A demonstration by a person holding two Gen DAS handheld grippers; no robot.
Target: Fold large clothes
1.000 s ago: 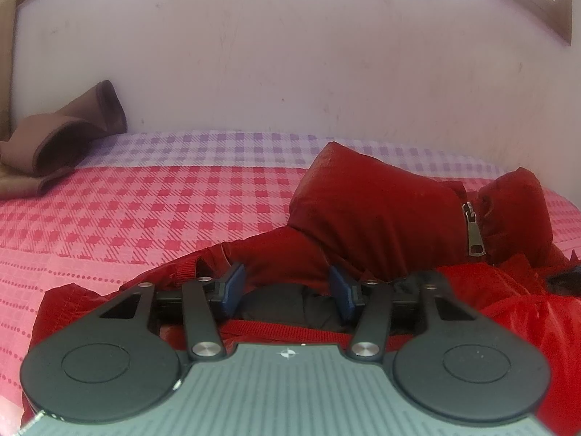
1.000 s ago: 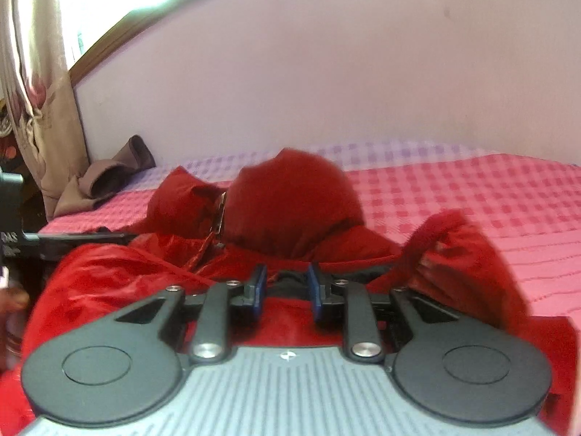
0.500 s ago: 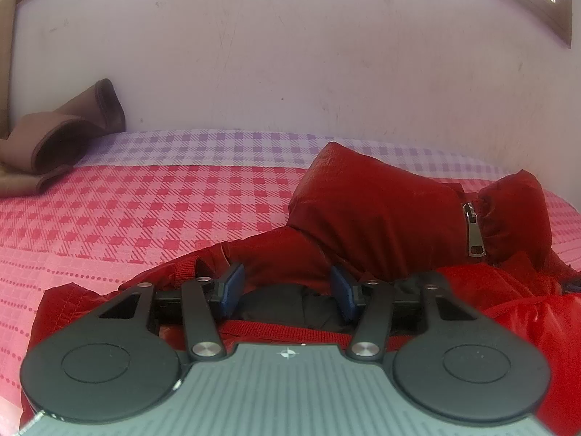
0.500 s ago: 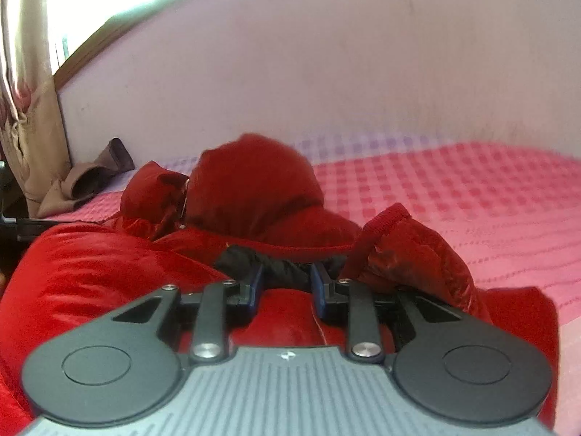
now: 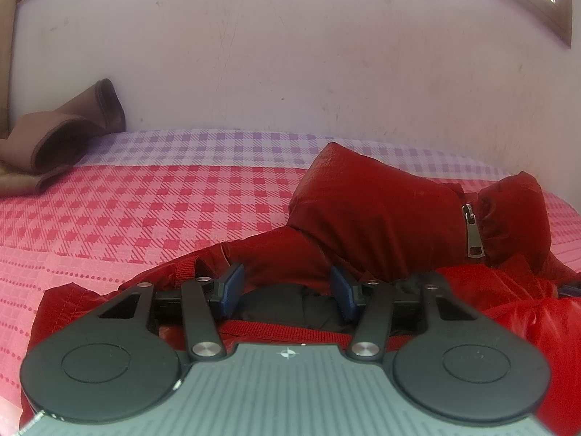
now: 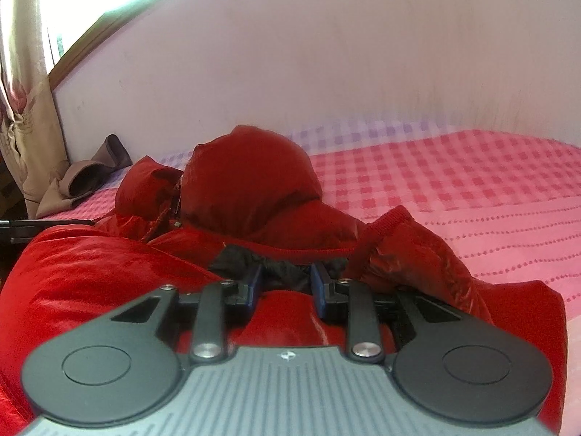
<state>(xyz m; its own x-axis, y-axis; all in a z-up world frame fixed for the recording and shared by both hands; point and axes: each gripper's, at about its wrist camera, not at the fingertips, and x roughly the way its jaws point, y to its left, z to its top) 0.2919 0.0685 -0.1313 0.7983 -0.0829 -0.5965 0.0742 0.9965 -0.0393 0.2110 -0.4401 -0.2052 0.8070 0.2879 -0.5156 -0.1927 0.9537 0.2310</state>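
A red puffer jacket (image 5: 381, 214) with a hood, a black lining and a metal zip pull (image 5: 474, 243) lies on a pink checked bed. My left gripper (image 5: 287, 287) is open low over the jacket's edge, its blue pads (image 5: 232, 285) either side of the black lining, gripping nothing. In the right wrist view the jacket (image 6: 250, 185) shows its hood, with a sleeve cuff (image 6: 395, 225) folded in at the right. My right gripper (image 6: 285, 283) is open just over the red body near the black lining (image 6: 254, 261).
The bed sheet (image 5: 138, 218) is pink checked, lilac near the wall. A brown folded cloth (image 5: 61, 138) lies at the bed's far left corner, also in the right wrist view (image 6: 87, 178). A curtain (image 6: 25, 91) hangs at the left. A dark device edge (image 6: 36, 229) shows left.
My right gripper opened wider and moved over the jacket; the sleeve cuff it had been carrying now rests on the jacket's right side. The left gripper has stayed nearly still.
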